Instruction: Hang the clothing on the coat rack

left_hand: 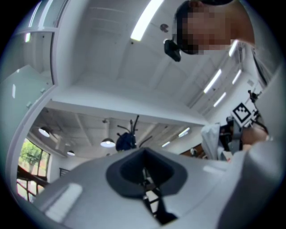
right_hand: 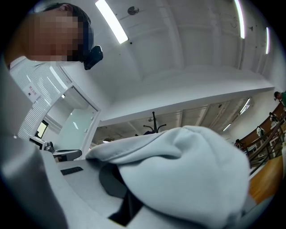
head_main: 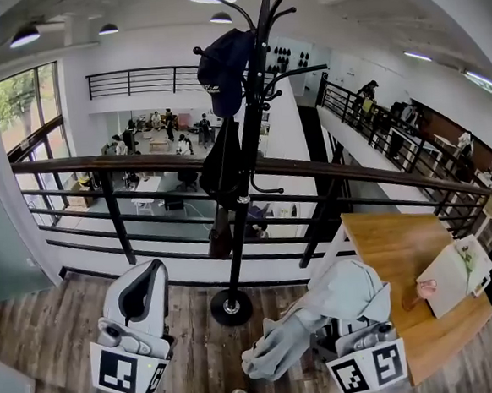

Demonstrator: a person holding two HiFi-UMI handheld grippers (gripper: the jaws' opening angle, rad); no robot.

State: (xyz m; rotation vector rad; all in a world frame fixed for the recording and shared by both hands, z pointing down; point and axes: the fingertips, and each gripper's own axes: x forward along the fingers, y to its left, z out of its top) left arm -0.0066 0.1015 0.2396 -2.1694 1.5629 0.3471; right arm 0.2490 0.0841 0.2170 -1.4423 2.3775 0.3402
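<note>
Evidently soft and limp, the pale garment [right_hand: 192, 174] is clamped in the closed right gripper [right_hand: 127, 203] — the left gripper [head_main: 142, 294] is closed on nothing. A collar hold is advised.

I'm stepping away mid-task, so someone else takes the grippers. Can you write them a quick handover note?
Left gripper: shut, empty, held low.
Right gripper: shut on the pale grey garment, which drapes over it.
Coat rack: straight ahead at the railing, already carrying a dark cap and a dark garment.
Done: garment in hand. Left: hang it on a free hook.
</note>
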